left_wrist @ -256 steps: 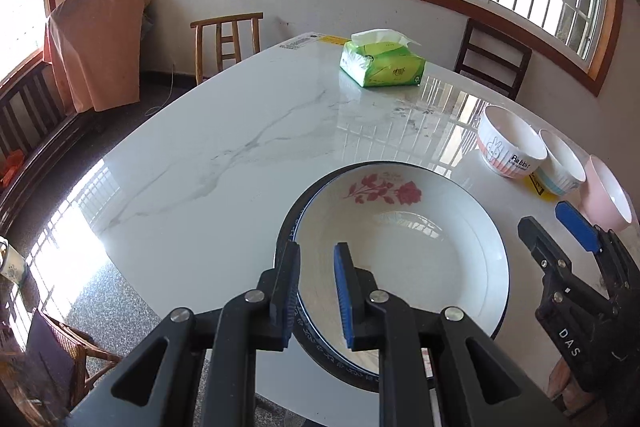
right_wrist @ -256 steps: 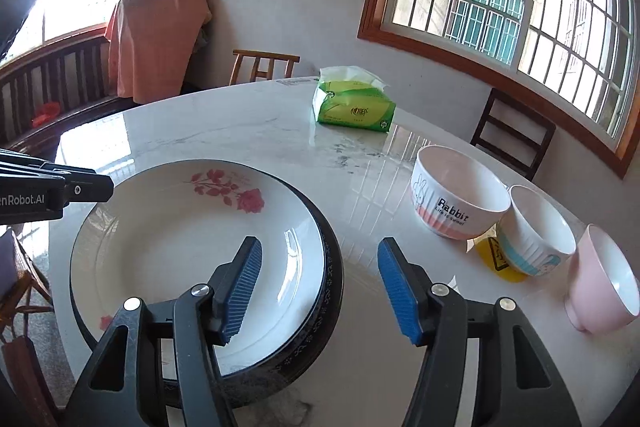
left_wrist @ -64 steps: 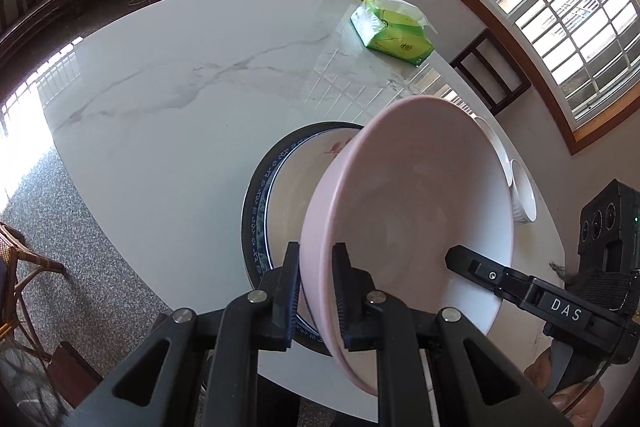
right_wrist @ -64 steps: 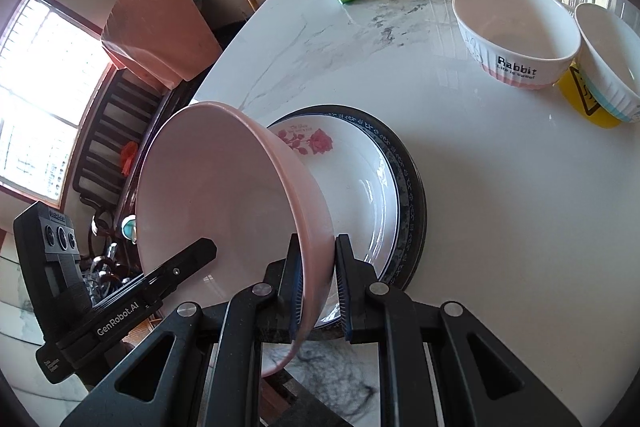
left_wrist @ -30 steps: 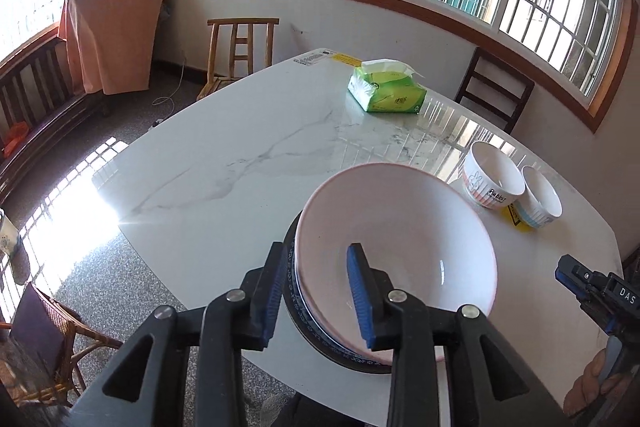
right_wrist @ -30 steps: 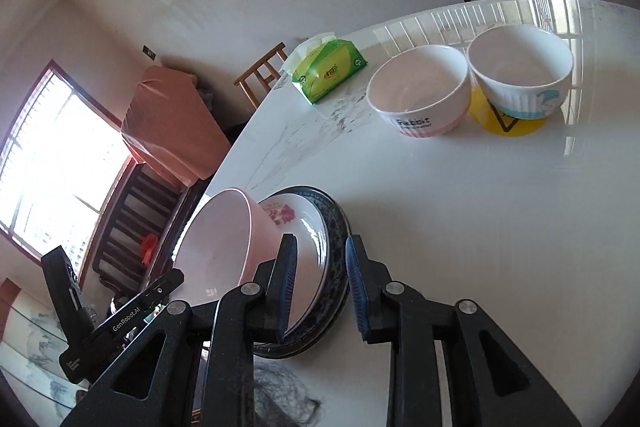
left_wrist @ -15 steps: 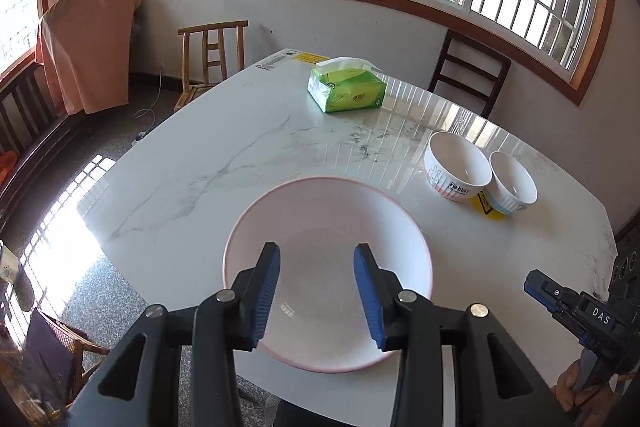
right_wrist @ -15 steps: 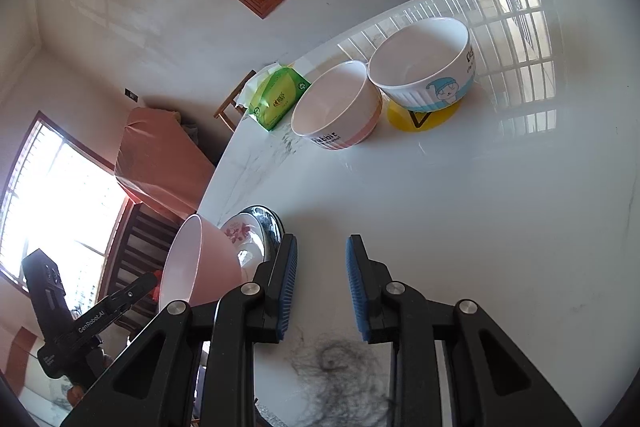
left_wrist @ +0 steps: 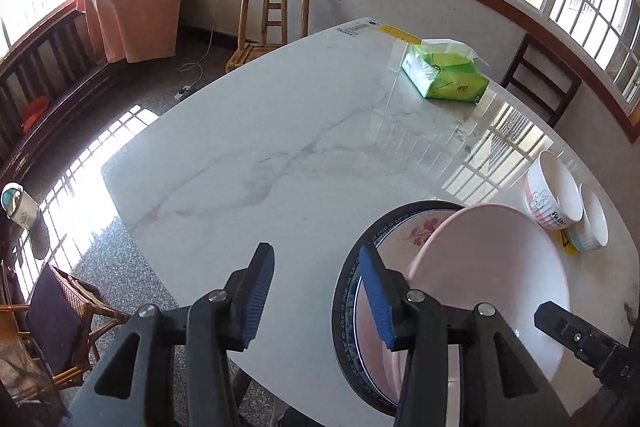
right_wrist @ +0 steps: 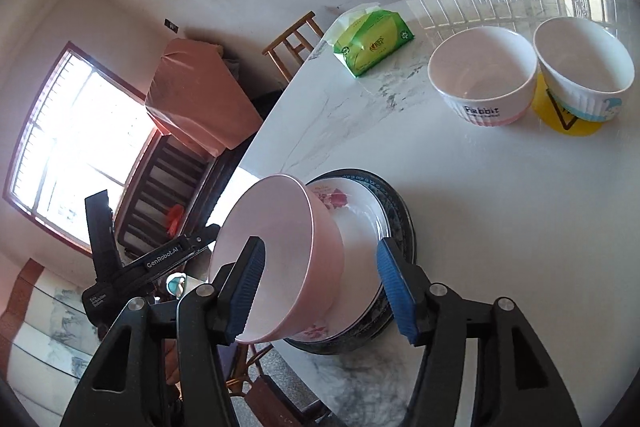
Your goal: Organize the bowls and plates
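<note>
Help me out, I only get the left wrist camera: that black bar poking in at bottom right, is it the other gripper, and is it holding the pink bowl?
Observer: Yes, that's the right gripper. Its own camera shows the jaws wide apart, a finger on either side of the pink bowl, not clamped on it.
Operator: What's the yellow patch by the small bowls?
Observer: A round yellow sticker with a black triangle, partly under the blue-patterned bowl.
Operator: And the writing on the other one?
Observer: The pink-banded bowl reads "Rabbit".
</note>
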A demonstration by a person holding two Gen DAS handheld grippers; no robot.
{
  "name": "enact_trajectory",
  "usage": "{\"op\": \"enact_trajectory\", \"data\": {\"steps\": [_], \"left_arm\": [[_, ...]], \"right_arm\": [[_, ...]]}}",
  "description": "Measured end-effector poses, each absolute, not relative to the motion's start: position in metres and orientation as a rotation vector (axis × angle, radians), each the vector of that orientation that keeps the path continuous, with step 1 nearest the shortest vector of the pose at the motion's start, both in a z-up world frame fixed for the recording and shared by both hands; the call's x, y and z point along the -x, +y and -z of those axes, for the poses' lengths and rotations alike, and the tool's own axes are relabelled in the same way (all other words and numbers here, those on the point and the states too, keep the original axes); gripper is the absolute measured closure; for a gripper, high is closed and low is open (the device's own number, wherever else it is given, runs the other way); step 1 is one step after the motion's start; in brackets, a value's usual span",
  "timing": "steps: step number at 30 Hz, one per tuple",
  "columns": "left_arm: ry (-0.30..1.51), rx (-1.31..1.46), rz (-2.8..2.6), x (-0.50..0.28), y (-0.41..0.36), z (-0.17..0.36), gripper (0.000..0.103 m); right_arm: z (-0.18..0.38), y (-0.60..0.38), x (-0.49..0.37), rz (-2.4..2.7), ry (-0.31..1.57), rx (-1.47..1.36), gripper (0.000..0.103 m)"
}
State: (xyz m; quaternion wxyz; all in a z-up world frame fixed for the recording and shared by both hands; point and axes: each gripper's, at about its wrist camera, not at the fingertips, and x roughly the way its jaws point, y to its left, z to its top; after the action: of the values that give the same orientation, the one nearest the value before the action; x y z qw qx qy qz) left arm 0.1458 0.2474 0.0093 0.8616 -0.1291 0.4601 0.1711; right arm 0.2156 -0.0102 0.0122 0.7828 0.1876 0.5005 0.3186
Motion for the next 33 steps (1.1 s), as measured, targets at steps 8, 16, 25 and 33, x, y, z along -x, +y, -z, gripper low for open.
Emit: {"op": "enact_trajectory", "data": {"steps": [8, 16, 25, 33], "left_arm": [[0.881, 0.347, -0.236, -0.138, 0.215, -0.028, 0.103], [0.78, 0.24, 0.005, -0.146, 0.084, -0.074, 0.103], [0.918, 0.134, 0.181, -0.174, -0.017, -0.022, 0.103], [0.948, 0.187, 0.168, -0.189, -0.011, -0.004, 0.099]], "right_arm": [[0.024, 0.018, -0.221, -0.691, 1.212, -0.352, 0.081], [0.01, -0.068, -0.193, -0.659, 1.168, -0.477, 0.086], [0.032, -0.191, -0.175, -0.442, 1.226, -0.591, 0.088], [0.044, -0.223, -0.18, -0.364, 1.228, -0.582, 0.087]]}}
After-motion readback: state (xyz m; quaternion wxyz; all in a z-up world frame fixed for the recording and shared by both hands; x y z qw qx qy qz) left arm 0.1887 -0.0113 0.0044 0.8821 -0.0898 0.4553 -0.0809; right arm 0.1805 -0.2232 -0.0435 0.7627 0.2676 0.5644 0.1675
